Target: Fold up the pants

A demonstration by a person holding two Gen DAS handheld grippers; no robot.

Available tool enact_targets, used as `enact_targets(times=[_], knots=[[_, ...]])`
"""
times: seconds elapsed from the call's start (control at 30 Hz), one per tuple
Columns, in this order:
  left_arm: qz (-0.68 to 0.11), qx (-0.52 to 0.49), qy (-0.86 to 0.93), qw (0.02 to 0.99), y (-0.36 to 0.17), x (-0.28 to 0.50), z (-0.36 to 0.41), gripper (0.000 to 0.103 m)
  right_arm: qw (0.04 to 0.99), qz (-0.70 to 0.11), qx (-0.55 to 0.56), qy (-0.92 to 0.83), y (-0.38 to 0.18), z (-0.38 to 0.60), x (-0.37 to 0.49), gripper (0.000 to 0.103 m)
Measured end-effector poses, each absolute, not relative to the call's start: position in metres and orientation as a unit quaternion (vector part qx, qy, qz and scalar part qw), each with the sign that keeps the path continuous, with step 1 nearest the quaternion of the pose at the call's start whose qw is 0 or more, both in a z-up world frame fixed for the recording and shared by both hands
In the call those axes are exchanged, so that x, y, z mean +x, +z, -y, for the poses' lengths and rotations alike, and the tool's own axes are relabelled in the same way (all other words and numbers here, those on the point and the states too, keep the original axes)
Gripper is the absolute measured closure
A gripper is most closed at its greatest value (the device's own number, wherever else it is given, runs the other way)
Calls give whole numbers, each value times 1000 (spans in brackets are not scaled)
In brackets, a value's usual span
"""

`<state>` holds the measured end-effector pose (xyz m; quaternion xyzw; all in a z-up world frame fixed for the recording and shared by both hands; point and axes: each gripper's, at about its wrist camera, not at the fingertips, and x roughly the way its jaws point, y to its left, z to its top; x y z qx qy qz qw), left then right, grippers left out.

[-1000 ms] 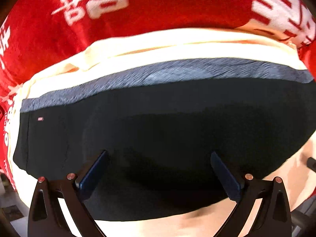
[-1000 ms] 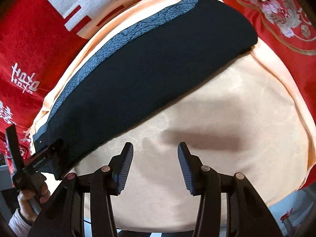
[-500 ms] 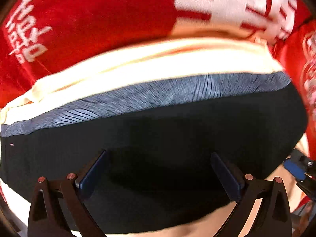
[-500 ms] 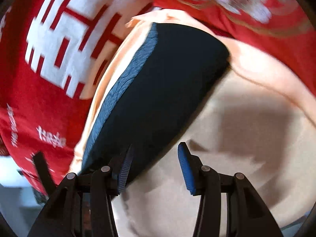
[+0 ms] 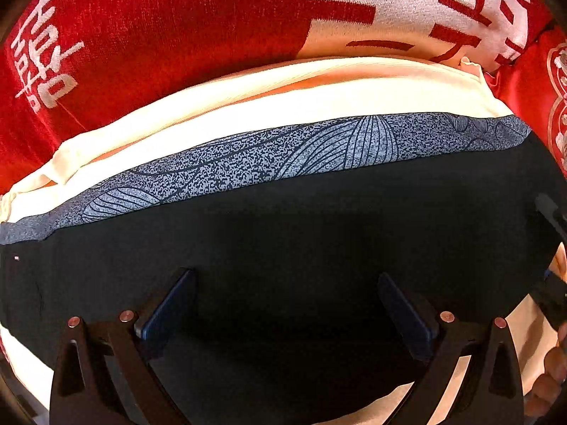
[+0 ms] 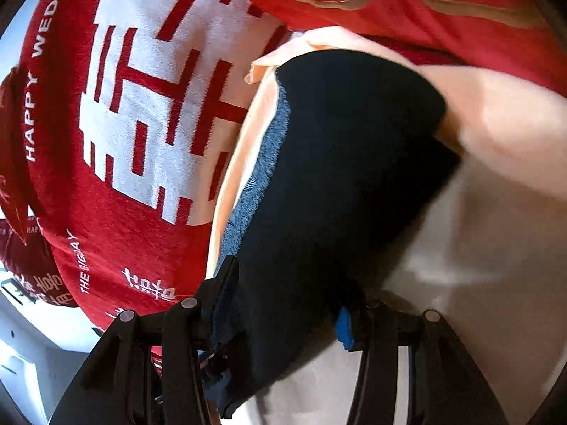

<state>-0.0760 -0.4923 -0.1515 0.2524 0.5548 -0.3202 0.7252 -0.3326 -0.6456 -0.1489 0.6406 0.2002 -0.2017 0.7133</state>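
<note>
Black pants (image 5: 283, 241) under wide-open left gripper (image 5: 285, 301); right gripper (image 6: 283, 304) half-open, straddling their end, unclamped

The black pants (image 5: 283, 248) lie flat in front of me as a long folded band on a cream cloth (image 5: 319, 95). Along their far edge runs a grey-blue strip with a leaf pattern. Their surface looks smooth, without wrinkles.

- Red bedding (image 5: 184, 35) printed with white characters, as supporting surface.
- Cream cloth (image 5: 319, 99) spread directly upon it.
- Black pants (image 5: 301, 233), grey patterned band along far edge, flat on cream cloth.
</note>
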Motion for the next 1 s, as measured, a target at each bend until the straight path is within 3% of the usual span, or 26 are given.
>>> enact_targets(times=[0.1,0.13,0.17,0.2,0.3,0.47,0.6,1.0], knots=[[-557,253,-320,723,-149,-82,489,0,701,-194,658,-193,-151,649,-329,51],[-560,253,-319,721,-147,-80,490,2,689,-201,669,-195,-153,652,-329,64],[-565,251,-321,718,-143,-78,490,8,673,-212,679,-202,-155,654,-330,75],[-565,250,-325,716,-137,-76,490,21,659,-217,690,-204,-158,656,-332,85],[-564,227,-365,705,-119,-84,492,45,658,-220,693,-195,-147,658,-332,87],[-569,204,-405,686,-134,-103,497,45,703,-242,640,-195,-107,650,-313,87],[-523,203,-421,712,-135,-118,488,45,742,-290,569,-201,-80,638,-288,87],[-526,196,-479,675,-127,-102,471,45,814,-408,350,-218,-14,566,-198,87]])
